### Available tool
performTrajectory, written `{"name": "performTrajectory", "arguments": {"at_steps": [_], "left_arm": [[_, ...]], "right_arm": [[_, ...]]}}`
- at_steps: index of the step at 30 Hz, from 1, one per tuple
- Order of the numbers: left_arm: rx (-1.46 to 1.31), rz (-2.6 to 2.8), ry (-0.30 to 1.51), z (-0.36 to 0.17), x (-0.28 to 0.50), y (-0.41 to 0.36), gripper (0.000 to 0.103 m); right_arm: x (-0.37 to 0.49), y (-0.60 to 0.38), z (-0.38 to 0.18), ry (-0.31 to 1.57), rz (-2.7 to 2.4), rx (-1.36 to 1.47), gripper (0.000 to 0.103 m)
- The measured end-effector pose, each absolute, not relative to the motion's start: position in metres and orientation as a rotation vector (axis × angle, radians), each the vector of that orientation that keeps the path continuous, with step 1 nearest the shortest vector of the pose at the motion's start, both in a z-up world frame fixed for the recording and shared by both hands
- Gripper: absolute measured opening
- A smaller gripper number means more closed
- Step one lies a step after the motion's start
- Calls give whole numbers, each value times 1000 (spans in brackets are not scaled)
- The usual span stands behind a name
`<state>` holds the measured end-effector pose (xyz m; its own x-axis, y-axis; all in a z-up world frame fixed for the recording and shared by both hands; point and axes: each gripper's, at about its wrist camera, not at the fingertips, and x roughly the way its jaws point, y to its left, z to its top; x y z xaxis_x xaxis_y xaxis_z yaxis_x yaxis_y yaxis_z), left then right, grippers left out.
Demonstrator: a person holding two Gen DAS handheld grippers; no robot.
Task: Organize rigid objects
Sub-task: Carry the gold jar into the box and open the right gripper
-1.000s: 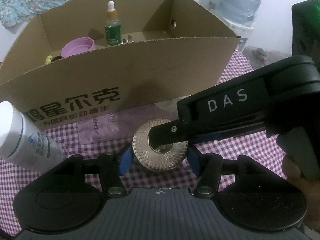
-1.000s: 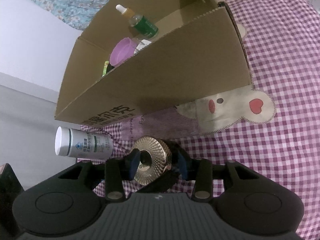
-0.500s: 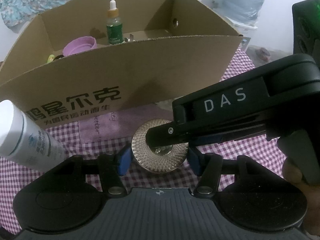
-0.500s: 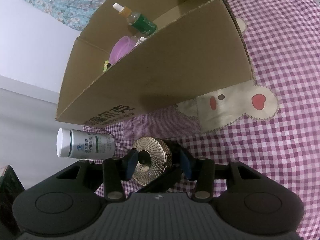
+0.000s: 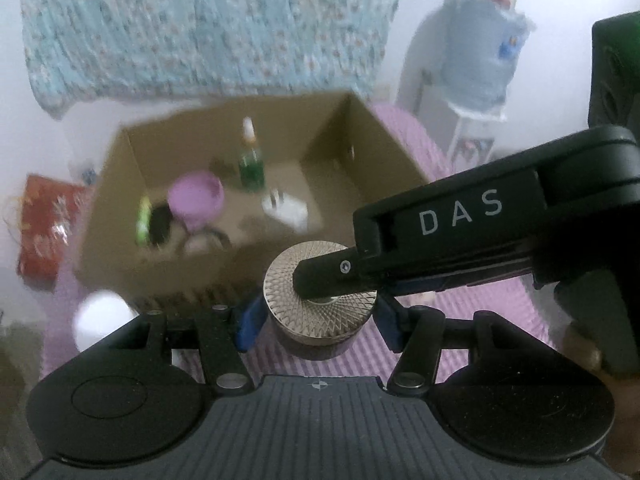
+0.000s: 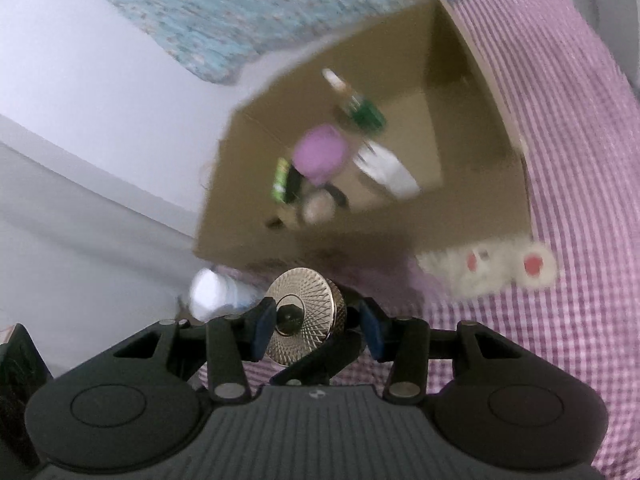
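gold jar lid [image 6: 302,312] between right hand-held gripper [image 6: 316,326] pads, cardboard box [image 6: 472,216] beyond

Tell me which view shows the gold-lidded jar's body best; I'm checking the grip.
The left wrist view: the gold-lidded jar shows its dark body between the blue pads. The right wrist view shows mostly its patterned lid face-on.

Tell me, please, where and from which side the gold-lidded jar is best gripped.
Grip the gold-lidded jar across its round side wall, from the near side: it is upright, a squat cylinder, and the left tongs span it so.
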<state>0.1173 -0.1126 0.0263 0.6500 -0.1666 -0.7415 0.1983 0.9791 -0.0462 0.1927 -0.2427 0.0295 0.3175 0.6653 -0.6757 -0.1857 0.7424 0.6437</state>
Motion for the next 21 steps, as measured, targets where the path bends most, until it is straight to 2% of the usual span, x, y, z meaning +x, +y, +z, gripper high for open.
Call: {"name": "performTrajectory", "arguments": {"at_steps": [9,21], "left_arm": [[-19,-146,782,58,163,-105,57],[-106,-101,953,16,222,-103,56]], "right_arm": [[235,-228,85,1009,640,442,49],[304,-205,42,1132,612,408,50]]}}
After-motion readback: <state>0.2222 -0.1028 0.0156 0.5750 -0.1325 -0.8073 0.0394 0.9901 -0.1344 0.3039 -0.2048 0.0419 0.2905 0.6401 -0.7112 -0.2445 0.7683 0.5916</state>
